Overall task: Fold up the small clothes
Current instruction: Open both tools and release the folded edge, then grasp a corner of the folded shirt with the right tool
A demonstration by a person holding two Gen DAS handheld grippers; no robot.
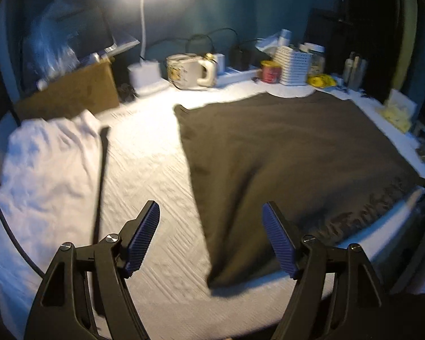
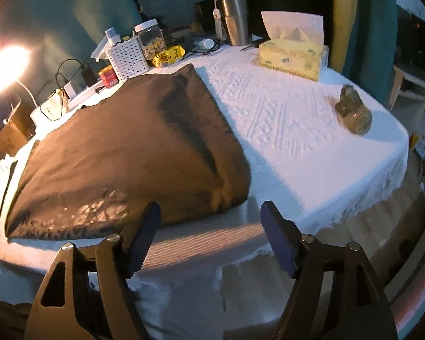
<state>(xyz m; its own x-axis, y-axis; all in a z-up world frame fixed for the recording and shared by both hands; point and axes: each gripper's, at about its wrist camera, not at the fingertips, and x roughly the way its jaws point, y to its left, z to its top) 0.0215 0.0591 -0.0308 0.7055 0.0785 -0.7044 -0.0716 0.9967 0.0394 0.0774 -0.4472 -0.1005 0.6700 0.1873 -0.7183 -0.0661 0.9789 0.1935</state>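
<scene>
Tabletop (image 2: 283, 113) under white textured cloth. Dark brown garment (image 1: 283, 155) lies flat mid-table, lace hem along the near edge (looks already folded once). White garment (image 1: 48, 164) waits at the left edge. Left gripper (image 1: 211, 236) and right gripper (image 2: 209, 235) both gape wide, holding nothing. Judged: between folds; next, regrip the near corners. No writing legible.

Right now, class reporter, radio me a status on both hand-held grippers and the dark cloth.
Left hand-held gripper open, empty. Right hand-held gripper open, empty. Dark cloth folded flat on white table cover. White garment beside it, clear.
</scene>
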